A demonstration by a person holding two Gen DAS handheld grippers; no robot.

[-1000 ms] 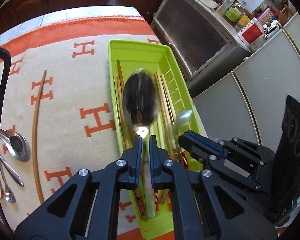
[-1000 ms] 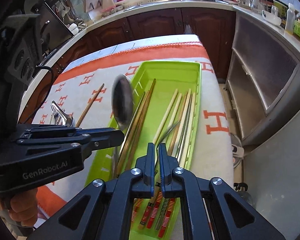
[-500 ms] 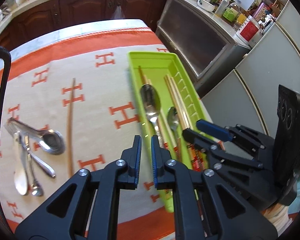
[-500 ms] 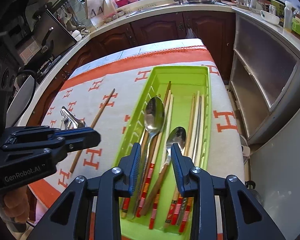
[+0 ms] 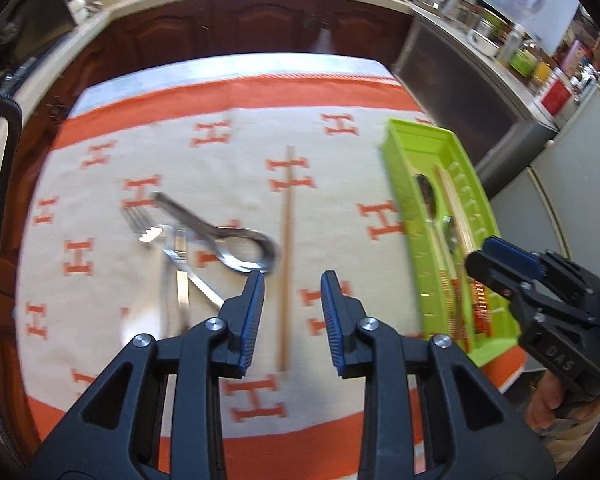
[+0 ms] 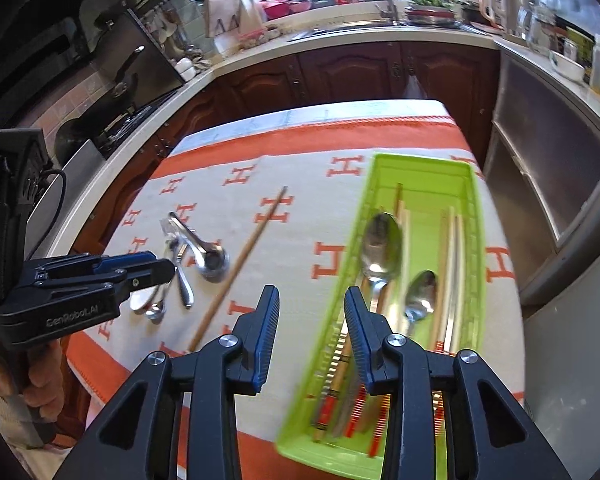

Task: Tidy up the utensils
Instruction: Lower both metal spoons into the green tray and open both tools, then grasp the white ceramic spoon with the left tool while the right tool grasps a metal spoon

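Note:
My left gripper [image 5: 292,280] hangs over the cloth, its jaws opening with nothing between them. Beneath it lies a single wooden chopstick [image 5: 287,240], pointing away from me. To its left is a heap of metal cutlery with a deep spoon [image 5: 244,248] and a fork [image 5: 140,220]. The green tray [image 5: 396,184] stands to the right. My right gripper [image 6: 311,294] hovers at the tray's [image 6: 474,216] near left rim, jaws opening and empty. In the tray lie a large spoon [image 6: 381,248], a small spoon [image 6: 420,294] and several chopsticks.
A cream cloth [image 6: 300,184] with orange H marks and an orange border covers the table. Dark wood cabinets [image 6: 340,72] and a worktop stand behind, a stove [image 6: 112,128] to the left, and a grey cabinet [image 6: 548,168] close to the tray's right side.
Both grippers let go of their spoons, which now lie in the tray, and opened. The left gripper swung left over the loose chopstick. The right gripper drew back to the tray's left rim.

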